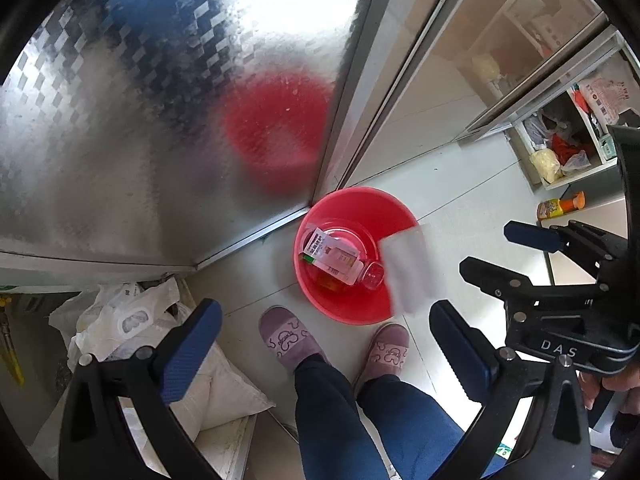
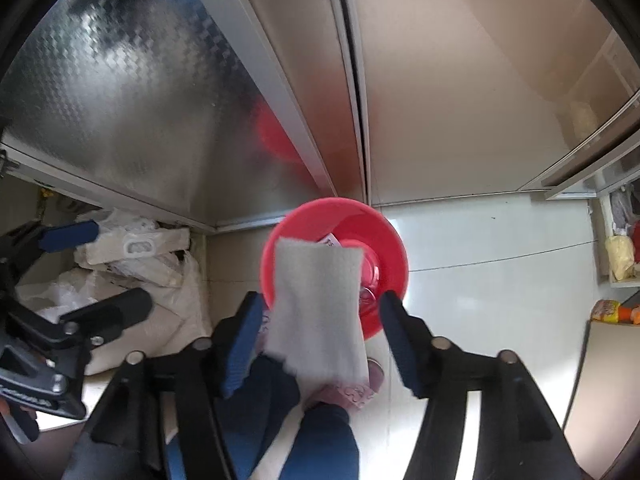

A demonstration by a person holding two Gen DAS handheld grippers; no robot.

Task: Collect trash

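A red plastic bin (image 1: 344, 308) (image 2: 390, 256) stands on the floor in the corner by a metal cabinet. Inside it lies a clear plastic bottle (image 1: 340, 258) with a white label. A white wipe (image 1: 408, 268) (image 2: 320, 304) hangs blurred in the air over the bin's rim, between my right gripper's spread fingers and touching neither. My right gripper (image 2: 318, 340) is open; it also shows in the left wrist view (image 1: 496, 250). My left gripper (image 1: 324, 344) is open and empty above the person's slippers; it also shows in the right wrist view (image 2: 92, 268).
A patterned metal cabinet door (image 1: 140, 120) reflects the bin. White bags and packets (image 1: 120, 316) are piled at the left. The person's legs and purple slippers (image 1: 286, 336) stand just before the bin. A shelf with bags (image 1: 560, 152) and an orange bottle (image 1: 560, 206) are at right.
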